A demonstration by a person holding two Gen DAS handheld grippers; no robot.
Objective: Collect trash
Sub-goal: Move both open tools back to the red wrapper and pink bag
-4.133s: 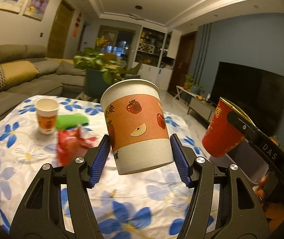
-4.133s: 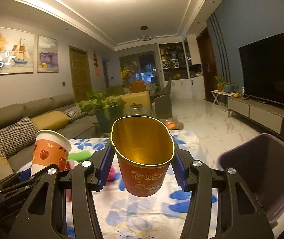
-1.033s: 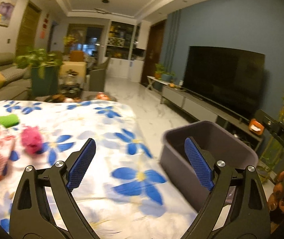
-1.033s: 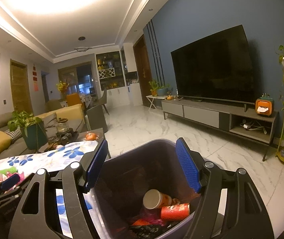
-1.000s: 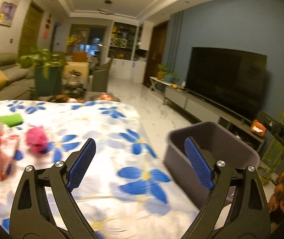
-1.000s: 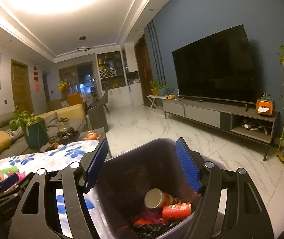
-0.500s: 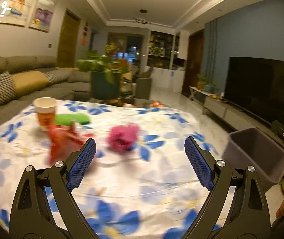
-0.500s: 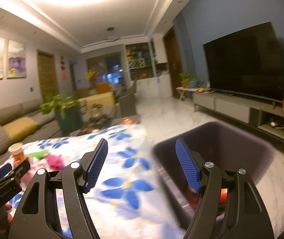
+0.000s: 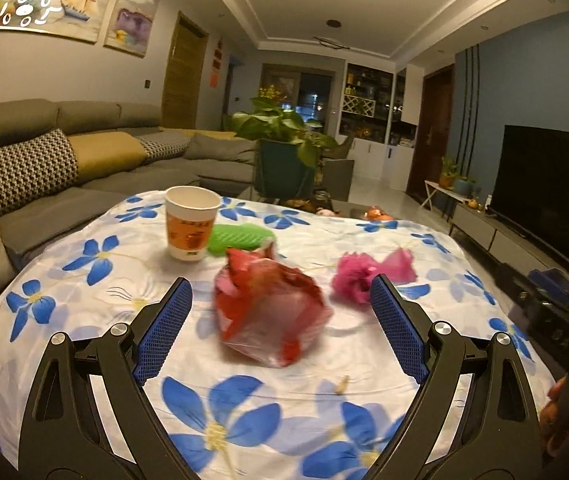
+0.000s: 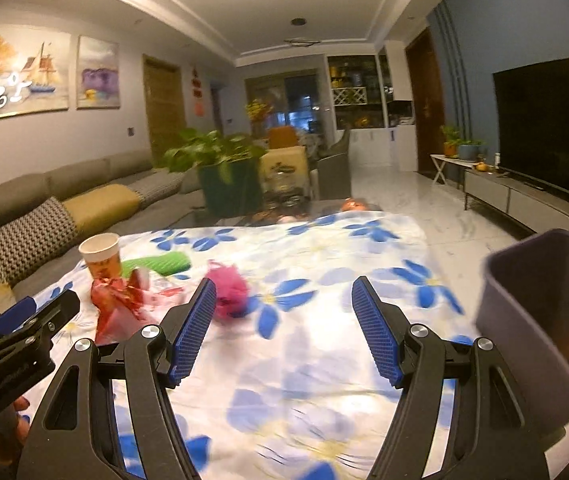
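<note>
Both tools are spread wide and empty: the left tool (image 9: 280, 324) frames a crumpled red wrapper (image 9: 270, 310) on the flowered worktop (image 9: 244, 400), the right tool (image 10: 284, 328) hovers near a pink wad (image 10: 230, 292). A paper cup (image 9: 191, 222) stands behind; the purple bin (image 10: 544, 320) sits beside the worktop.

The flowered tablecloth (image 9: 96, 256) carries a paper cup (image 9: 191, 222), green packet (image 9: 240, 236), red wrapper (image 9: 270, 308) and pink wad (image 9: 358, 276).
</note>
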